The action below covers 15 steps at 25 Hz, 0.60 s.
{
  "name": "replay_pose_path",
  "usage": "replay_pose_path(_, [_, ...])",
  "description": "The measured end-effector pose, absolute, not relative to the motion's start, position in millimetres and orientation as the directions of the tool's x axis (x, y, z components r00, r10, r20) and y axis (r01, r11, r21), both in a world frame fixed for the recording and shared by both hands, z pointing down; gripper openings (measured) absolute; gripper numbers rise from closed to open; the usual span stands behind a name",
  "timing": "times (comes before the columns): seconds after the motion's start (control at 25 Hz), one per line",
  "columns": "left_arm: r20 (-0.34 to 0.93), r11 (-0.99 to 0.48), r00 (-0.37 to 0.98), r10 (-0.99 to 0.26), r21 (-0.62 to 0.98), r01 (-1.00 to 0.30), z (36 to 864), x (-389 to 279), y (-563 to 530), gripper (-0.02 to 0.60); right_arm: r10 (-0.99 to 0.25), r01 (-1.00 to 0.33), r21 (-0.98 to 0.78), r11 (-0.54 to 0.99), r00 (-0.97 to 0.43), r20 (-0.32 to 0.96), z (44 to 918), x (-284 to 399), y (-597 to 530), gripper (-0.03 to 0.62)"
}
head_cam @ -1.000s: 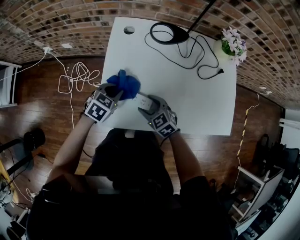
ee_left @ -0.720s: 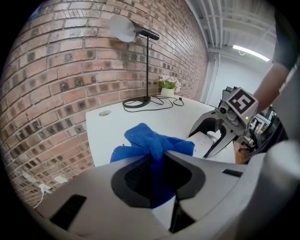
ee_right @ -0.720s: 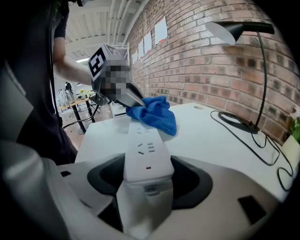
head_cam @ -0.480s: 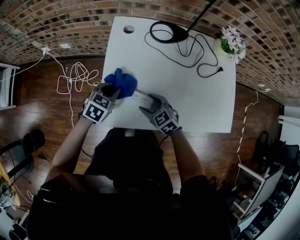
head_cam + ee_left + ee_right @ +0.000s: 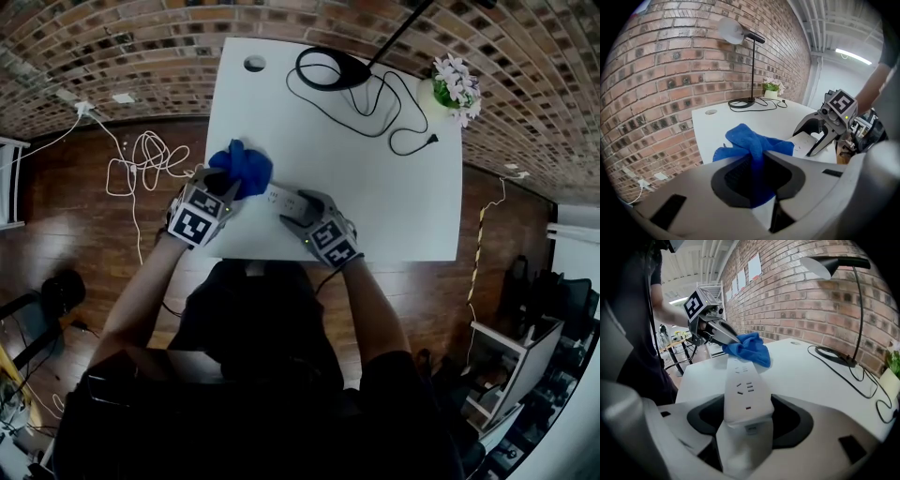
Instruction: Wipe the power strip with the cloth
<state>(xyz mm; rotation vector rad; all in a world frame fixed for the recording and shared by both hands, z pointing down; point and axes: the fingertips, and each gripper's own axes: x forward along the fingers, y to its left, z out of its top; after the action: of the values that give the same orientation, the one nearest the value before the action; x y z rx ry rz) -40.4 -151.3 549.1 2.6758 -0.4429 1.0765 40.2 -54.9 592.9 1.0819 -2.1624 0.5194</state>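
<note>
One crumpled blue cloth [image 5: 242,167], pinched in the left claw [image 5: 228,184], lies on the 10 o'clock end of a long white plastic power strip [image 5: 280,199]; the right claw [image 5: 296,210] clamps its other end, at 7 o'clock on the white tabletop [image 5: 384,187].

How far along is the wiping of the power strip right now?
Gripping is done: the right gripper holds the power strip by its near end, the left gripper holds the blue cloth. In hand: the cloth lies on the strip's far end. Left: the bare sockets toward the right gripper, if unwiped.
</note>
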Motion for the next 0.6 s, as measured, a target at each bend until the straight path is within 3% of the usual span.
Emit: replay_pose_path(0.6, [0.705, -0.949, 0.684, -0.188, 0.050, -0.313, 550.3, -41.4, -149.6, 0.077, -0.570, -0.823, -0.063, 0.564, -0.443, 0.693, 592.7, 39.2, -56.5, 0.304])
